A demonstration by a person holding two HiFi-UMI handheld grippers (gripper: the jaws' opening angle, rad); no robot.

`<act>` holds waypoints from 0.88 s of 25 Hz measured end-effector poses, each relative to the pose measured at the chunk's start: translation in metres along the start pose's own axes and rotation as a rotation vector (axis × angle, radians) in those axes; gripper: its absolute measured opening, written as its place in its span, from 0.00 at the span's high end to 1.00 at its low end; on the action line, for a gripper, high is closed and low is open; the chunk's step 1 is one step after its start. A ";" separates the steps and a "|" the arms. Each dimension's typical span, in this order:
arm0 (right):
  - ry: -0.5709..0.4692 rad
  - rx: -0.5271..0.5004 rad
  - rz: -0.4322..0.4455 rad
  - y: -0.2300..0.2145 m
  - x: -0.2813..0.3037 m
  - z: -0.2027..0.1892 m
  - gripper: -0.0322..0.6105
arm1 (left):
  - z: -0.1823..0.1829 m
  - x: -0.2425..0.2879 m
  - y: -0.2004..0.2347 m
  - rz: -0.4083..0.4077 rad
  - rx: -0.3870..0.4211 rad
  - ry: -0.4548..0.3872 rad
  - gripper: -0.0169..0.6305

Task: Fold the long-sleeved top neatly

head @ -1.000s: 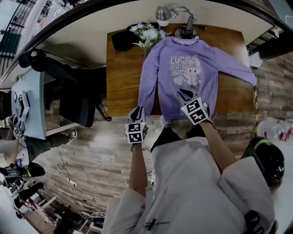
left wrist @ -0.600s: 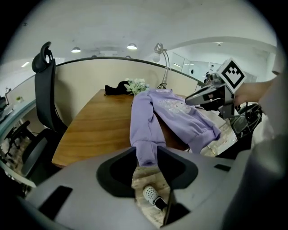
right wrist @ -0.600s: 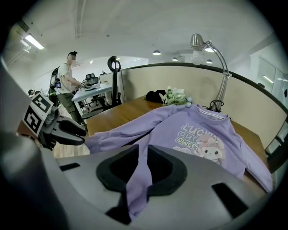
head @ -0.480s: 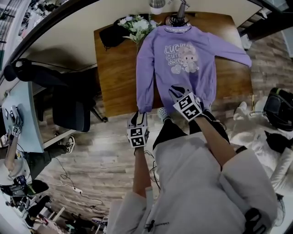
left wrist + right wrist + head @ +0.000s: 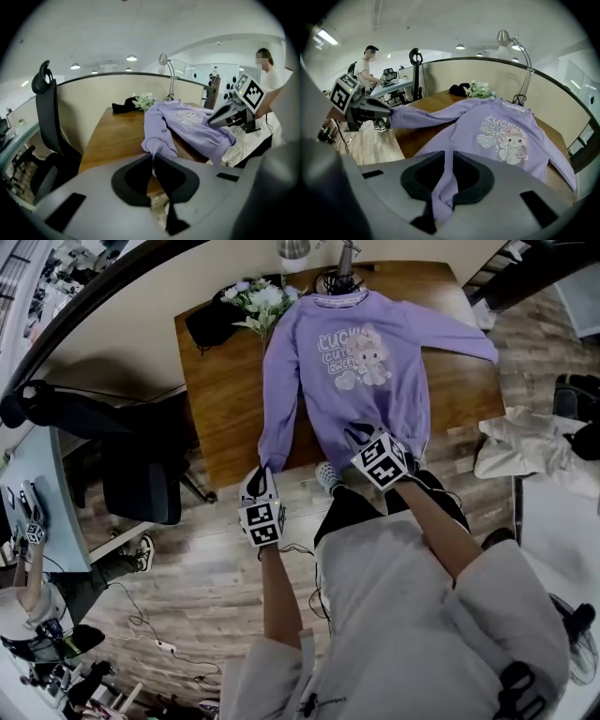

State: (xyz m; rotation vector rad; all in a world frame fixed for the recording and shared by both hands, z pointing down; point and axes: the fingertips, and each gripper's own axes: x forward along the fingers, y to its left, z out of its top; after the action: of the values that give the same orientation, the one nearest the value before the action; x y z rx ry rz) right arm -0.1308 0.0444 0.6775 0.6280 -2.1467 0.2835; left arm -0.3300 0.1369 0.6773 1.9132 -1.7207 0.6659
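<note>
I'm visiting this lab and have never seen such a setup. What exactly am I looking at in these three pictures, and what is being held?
No robot here: a person holds a two-jaw gripper in each hand. One picture comes from a camera on the person's head, looking down; the other two cameras ride on the grippers. A purple long-sleeved top with a cartoon print lies spread on a brown wooden table, beside white flowers. The left gripper has just closed its jaws on a sleeve cuff; the right gripper pinches the top's lower hem.
</note>
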 end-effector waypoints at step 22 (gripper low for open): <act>-0.066 0.164 -0.006 -0.013 -0.006 0.008 0.85 | 0.226 -0.036 0.182 0.226 0.628 -0.133 0.92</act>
State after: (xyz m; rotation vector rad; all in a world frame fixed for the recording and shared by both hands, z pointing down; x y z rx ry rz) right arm -0.1265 0.0317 0.6674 0.7459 -2.1990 0.4453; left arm -0.5053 0.0023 0.4864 2.2139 -1.9918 1.3173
